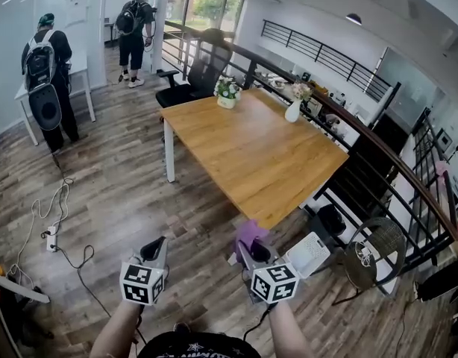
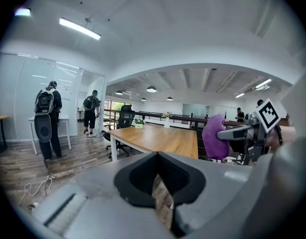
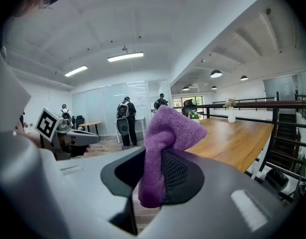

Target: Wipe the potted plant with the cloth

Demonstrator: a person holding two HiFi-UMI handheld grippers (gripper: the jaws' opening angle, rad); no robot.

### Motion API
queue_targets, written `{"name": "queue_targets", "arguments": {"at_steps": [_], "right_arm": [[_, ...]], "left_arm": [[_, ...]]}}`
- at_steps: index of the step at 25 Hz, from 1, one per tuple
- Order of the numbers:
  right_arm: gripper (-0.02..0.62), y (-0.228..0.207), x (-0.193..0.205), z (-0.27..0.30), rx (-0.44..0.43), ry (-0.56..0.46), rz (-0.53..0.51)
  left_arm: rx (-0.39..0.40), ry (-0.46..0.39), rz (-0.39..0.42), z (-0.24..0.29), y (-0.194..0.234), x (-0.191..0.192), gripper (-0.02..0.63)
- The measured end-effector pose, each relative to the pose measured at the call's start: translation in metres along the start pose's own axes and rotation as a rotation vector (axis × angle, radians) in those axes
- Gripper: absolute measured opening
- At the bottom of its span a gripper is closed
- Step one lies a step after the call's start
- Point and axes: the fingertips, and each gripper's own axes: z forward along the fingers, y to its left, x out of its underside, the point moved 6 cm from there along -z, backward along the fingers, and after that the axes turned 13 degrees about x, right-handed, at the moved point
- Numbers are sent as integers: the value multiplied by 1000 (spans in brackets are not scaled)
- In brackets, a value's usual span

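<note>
Clamping the soft, light cloth (image 1: pixel 248 233) by a bunched fold, the right gripper (image 1: pixel 253 252) is hovering at lower centre beside the left gripper (image 1: pixel 156 246), jaws together and empty, while the probably delicate, easily tipped potted plant (image 1: pixel 227 92) is standing upper centre on the worktop (image 1: pixel 259 155).

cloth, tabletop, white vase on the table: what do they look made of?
The cloth is purple with a fuzzy, looped pile and folds limply: probably microfibre or terry. The tabletop is warm brown with faint grain lines and a dull sheen: wood or wood-look laminate, can't tell which. The vase is white and smooth, likely glazed ceramic, but too small to be sure.
</note>
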Motion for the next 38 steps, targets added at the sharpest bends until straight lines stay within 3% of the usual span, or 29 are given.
{"name": "queue_targets", "arguments": {"at_steps": [9,19,27,34,38], "right_arm": [[87,18,23,15,40,50,27],[87,12,3,72,-12,32,39],[87,-38,-18,178,-7,15,86],[87,-85,-50,276,-23,32,105],[87,-114,-80,322,-42,-4,167]], "left_arm": [[47,1,-48,-19,32,28,2],[41,8,-72,8,64,22,2],[1,33,-94,85,129,4,2],[-14,50,-98,173,181,-36,2],[-18,55,-88,219,210,-62,2]]}}
